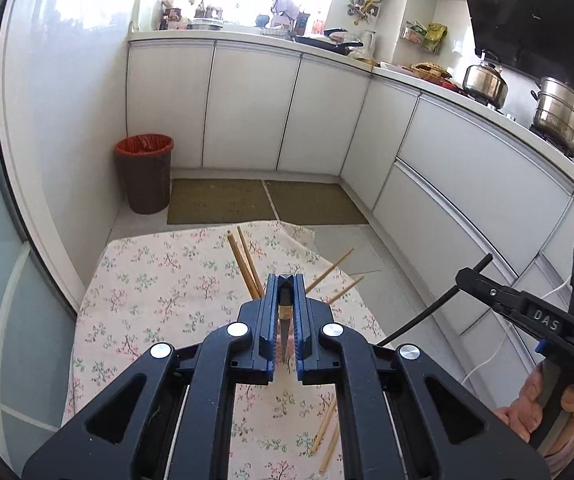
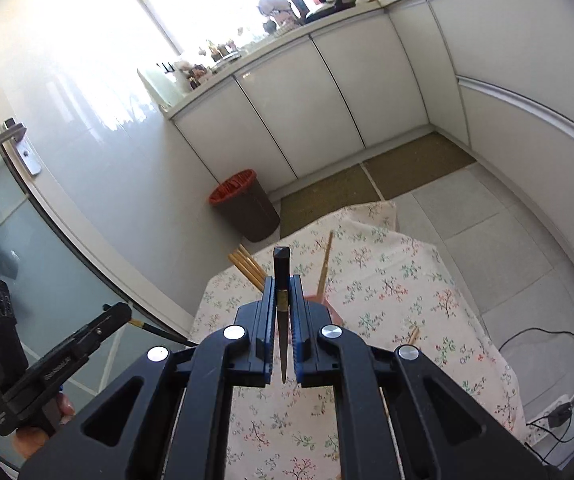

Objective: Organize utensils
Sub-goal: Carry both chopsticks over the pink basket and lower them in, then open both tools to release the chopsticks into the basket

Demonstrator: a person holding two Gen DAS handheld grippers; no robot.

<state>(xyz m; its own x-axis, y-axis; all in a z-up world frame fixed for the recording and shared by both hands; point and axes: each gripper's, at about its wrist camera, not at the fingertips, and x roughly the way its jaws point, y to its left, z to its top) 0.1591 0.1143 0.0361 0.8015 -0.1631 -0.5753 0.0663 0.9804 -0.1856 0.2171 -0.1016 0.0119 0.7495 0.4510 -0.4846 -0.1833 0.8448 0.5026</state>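
Observation:
My left gripper (image 1: 285,280) is shut on a black chopstick (image 1: 285,312) with a gold band. My right gripper (image 2: 282,280) is shut on a second black chopstick (image 2: 281,276) with a gold band, its square end poking past the fingertips. Both are held above a table with a floral cloth (image 1: 159,280). Several wooden chopsticks (image 1: 245,264) stand in a pink holder (image 2: 323,304) just beyond the fingers, mostly hidden by them. Loose wooden chopsticks (image 1: 327,436) lie on the cloth. The right gripper also shows in the left wrist view (image 1: 471,276), the left gripper in the right wrist view (image 2: 117,314).
A brown bin with a red liner (image 1: 145,174) stands on the floor by the wall. White cabinets (image 1: 287,108) line the far side and right. Green mats (image 1: 263,202) lie on the tiled floor. Cables and a power strip (image 2: 559,412) lie at the right.

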